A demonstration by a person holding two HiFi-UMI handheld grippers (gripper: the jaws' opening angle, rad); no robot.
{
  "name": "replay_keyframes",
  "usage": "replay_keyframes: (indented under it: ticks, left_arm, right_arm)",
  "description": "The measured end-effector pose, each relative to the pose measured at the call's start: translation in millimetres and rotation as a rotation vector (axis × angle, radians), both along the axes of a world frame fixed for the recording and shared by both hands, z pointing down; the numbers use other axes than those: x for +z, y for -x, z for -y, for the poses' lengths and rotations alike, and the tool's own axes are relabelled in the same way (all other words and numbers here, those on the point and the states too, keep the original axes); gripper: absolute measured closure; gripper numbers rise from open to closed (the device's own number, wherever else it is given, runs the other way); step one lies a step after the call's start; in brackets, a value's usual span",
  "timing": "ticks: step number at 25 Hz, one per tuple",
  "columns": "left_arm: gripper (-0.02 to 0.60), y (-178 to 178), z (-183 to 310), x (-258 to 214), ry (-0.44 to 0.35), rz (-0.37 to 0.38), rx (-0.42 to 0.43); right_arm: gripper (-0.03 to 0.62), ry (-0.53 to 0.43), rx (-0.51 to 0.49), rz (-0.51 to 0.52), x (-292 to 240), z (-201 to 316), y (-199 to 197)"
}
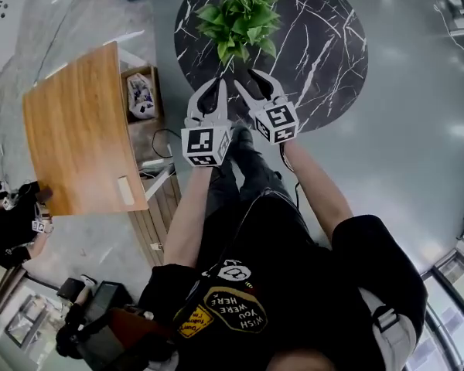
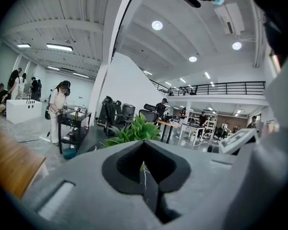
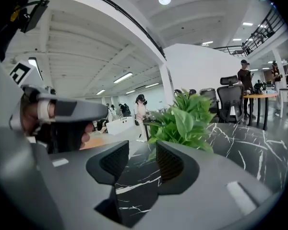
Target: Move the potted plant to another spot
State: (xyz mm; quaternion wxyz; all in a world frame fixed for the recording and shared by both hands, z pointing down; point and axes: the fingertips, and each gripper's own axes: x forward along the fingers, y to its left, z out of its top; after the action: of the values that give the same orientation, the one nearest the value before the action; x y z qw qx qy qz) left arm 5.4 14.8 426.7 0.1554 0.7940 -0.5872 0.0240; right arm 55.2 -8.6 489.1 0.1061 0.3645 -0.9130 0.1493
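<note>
Plant [image 1: 240, 19] sits on the far-left part of the round marble tabletop [image 1: 332, 52], pot hidden under leaves. Both grippers are low, side by side, just near of it and aimed at it, prob. lining up a grab from both sides. Left gripper [image 1: 216, 87]: jaws together, empty. Right gripper [image 1: 253, 79]: jaws partly apart, only tabletop seen thru the gap. No contact w/ plant yet.
</note>
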Motion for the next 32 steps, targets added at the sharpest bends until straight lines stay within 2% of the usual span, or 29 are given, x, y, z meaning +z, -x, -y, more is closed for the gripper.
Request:
replay_keyframes:
  ticks: [3,6,10,13,17,23,28,32]
  left_arm:
    - [0.578,10,26,19,0.008,-0.033,-0.018]
    - [0.578,19,46,33,0.019,-0.075,-0.039]
    - [0.578,24,54,45,0.033,-0.091,-0.035]
    - [0.578,30,54,49,0.046,-0.109,-0.032]
    - [0.578,43,56,49,0.049,-0.153,-0.046]
    - [0.578,56,67,46,0.031,-0.126,-0.05]
    - [0.578,55,65,46,0.034,-0.136,-0.057]
    - [0.578,53,57,53,0.042,-0.145,-0.058]
  right_arm:
    - [0.369,0.025,0.024,-0.068,60,27,0]
    - [0.285,0.027,0.071,-0.136,110,59,0]
    - [0.19,0.069,0.107,-0.143,156,98,10]
    - [0.135,0.065,0.094,-0.129,166,123,25]
    - [0.111,0.033,0.066,-0.133,167,149,45]
    - [0.105,-0.001,0.086,-0.137,164,168,54]
    - [0.102,-0.006,0.024,-0.134,165,148,69]
    - [0.102,-0.002,-0.048,-0.13,165,101,75]
